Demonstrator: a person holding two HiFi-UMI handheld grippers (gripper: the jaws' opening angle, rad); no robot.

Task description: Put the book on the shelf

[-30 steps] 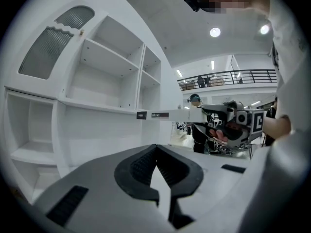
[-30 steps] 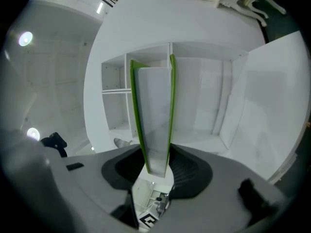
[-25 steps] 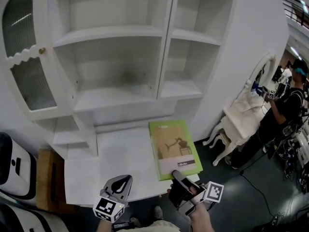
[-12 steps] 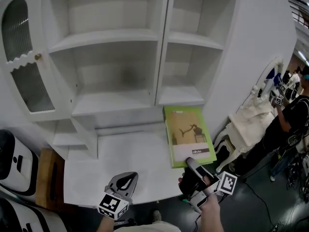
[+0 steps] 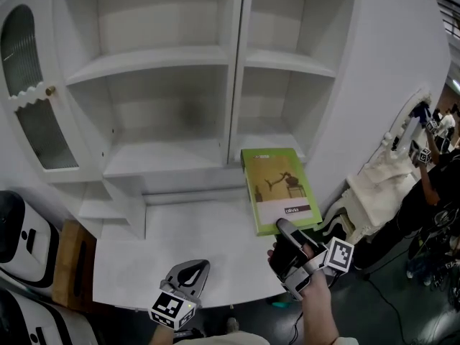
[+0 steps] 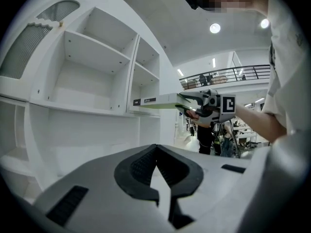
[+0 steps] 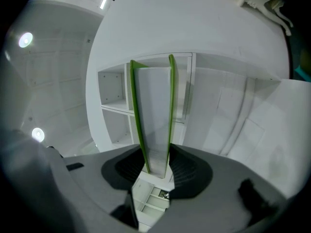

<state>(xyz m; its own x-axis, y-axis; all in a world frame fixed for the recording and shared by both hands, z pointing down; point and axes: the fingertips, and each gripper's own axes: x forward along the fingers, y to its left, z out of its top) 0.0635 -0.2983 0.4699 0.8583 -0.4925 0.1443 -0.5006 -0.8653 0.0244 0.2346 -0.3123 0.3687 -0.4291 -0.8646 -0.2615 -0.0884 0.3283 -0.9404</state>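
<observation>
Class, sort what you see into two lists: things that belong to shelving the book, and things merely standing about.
In the job: green book; right gripper, clamped on it; white shelf unit.
Standing about: left gripper, shut and empty; white chair; person in the background.

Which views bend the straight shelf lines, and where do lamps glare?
Left gripper view: the shelf bows strongly; ceiling lamps glare. Right gripper view: same bowing, a lamp flares at left, the book is sharp. Head view: milder bending, even light.
</observation>
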